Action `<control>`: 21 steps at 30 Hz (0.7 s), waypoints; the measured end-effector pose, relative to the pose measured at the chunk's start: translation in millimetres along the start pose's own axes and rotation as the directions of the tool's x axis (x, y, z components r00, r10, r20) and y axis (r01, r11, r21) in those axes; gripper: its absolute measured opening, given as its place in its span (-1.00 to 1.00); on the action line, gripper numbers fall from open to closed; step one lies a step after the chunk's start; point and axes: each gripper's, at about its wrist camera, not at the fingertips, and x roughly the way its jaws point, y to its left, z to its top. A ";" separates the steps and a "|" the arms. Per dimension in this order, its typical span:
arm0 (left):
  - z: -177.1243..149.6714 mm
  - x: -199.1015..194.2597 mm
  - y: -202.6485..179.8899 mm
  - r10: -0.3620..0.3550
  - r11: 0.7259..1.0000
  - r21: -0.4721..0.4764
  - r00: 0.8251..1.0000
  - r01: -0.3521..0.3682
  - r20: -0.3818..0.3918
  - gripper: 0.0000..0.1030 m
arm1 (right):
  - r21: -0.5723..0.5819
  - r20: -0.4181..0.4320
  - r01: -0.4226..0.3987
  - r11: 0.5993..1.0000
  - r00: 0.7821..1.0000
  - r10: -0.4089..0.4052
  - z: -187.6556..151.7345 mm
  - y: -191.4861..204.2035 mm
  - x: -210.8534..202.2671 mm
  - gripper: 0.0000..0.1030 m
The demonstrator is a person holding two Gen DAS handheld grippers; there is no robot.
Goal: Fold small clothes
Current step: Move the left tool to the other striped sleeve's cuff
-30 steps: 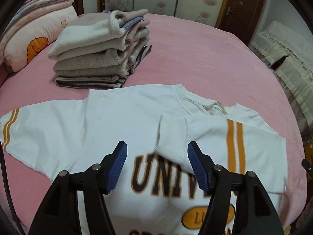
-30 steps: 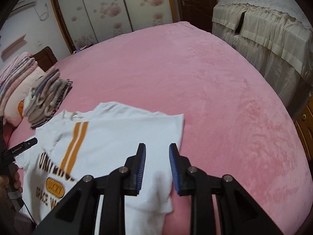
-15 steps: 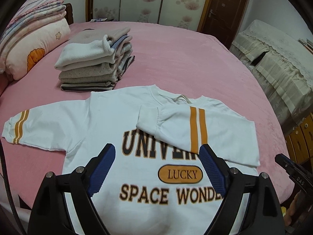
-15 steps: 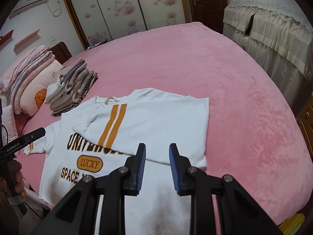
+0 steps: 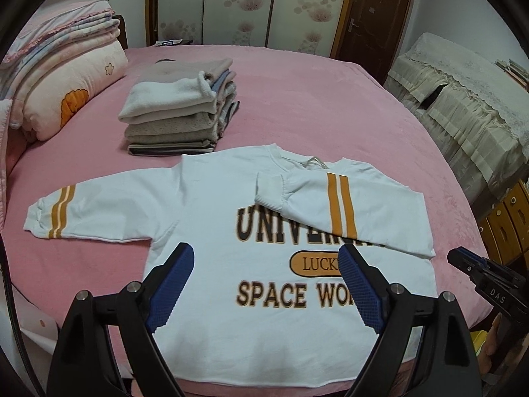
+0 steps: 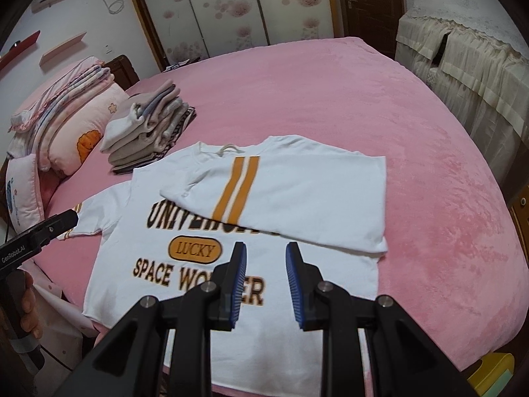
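A small white sweatshirt (image 5: 211, 218) with "UNIVERSITY LUCKY SPACE WONDER" print lies flat on the pink bed; it also shows in the right wrist view (image 6: 297, 192). Its right sleeve (image 5: 340, 205) with two orange stripes is folded across the chest. Its left sleeve (image 5: 82, 211) lies spread out to the left. My left gripper (image 5: 266, 284) is open wide and empty above the shirt's lower part. My right gripper (image 6: 263, 278) is open and empty above the hem. The right gripper's tip shows in the left wrist view (image 5: 476, 271).
A stack of folded clothes (image 5: 182, 112) sits behind the shirt on the pink bed (image 5: 330, 99). Pillows and folded blankets (image 5: 59, 76) lie at the far left. A covered sofa (image 5: 463, 106) and drawers (image 5: 506, 218) stand to the right of the bed.
Both grippers have pulled back toward the bed's near edge, away from the folded right sleeve. The left gripper has opened wider. The right gripper has opened.
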 end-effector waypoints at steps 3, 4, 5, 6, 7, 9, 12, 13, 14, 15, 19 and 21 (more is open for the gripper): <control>1.0 -10.7 16.2 0.019 1.000 -0.002 1.000 -0.019 0.007 0.81 | -0.020 0.004 -0.011 1.000 1.000 0.011 2.9 18.1 -1.6 -0.52; 1.8 -13.4 21.1 0.023 1.000 -0.004 1.000 -0.023 0.011 0.83 | -0.032 0.007 -0.013 0.999 1.000 0.013 4.6 26.9 -2.2 -0.52; 2.3 -15.9 25.3 0.026 1.000 -0.006 1.000 -0.026 0.014 0.83 | -0.040 0.009 -0.014 0.999 1.000 0.014 5.6 32.7 -2.6 -0.52; 2.9 -18.8 30.0 0.028 1.000 -0.008 0.999 -0.027 0.018 0.83 | -0.053 0.011 -0.017 0.998 1.000 0.017 7.2 41.5 -2.7 -0.52; 4.4 -22.0 36.0 0.028 1.000 -0.010 0.999 -0.028 0.023 0.84 | -0.063 0.013 -0.019 0.998 1.000 0.019 8.6 47.7 -2.7 -0.52; 6.6 -25.5 45.0 0.030 0.999 -0.014 0.999 -0.030 0.028 0.84 | -0.084 0.015 -0.024 0.996 1.000 0.025 11.2 61.5 -1.6 -0.52; 10.9 -29.8 60.6 0.037 0.999 -0.027 0.998 -0.036 0.044 0.85 | -0.111 0.014 -0.039 0.993 0.999 0.041 16.0 81.7 0.9 -0.51; 12.8 -30.2 65.4 0.039 0.999 -0.035 0.998 -0.037 0.048 0.85 | -0.121 0.012 -0.044 0.992 0.999 0.046 18.2 88.7 2.6 -0.51; 14.6 -30.3 71.5 0.040 0.998 -0.045 0.998 -0.038 0.051 0.85 | -0.129 0.012 -0.047 0.991 0.999 0.049 20.6 95.8 4.5 -0.50; 15.9 -29.8 74.8 0.042 0.998 -0.049 0.998 -0.039 0.051 0.85 | -0.132 0.011 -0.048 0.990 0.999 0.050 22.6 99.8 6.3 -0.48; 22.7 -27.4 92.3 0.027 0.998 -0.058 0.999 -0.025 0.042 0.85 | -0.158 0.013 -0.060 0.986 0.998 0.062 32.6 123.2 15.3 -0.40; 24.9 -26.9 98.5 0.021 0.998 -0.059 0.999 -0.018 0.045 0.85 | -0.173 0.014 -0.061 0.983 0.998 0.065 37.1 134.1 20.1 -0.40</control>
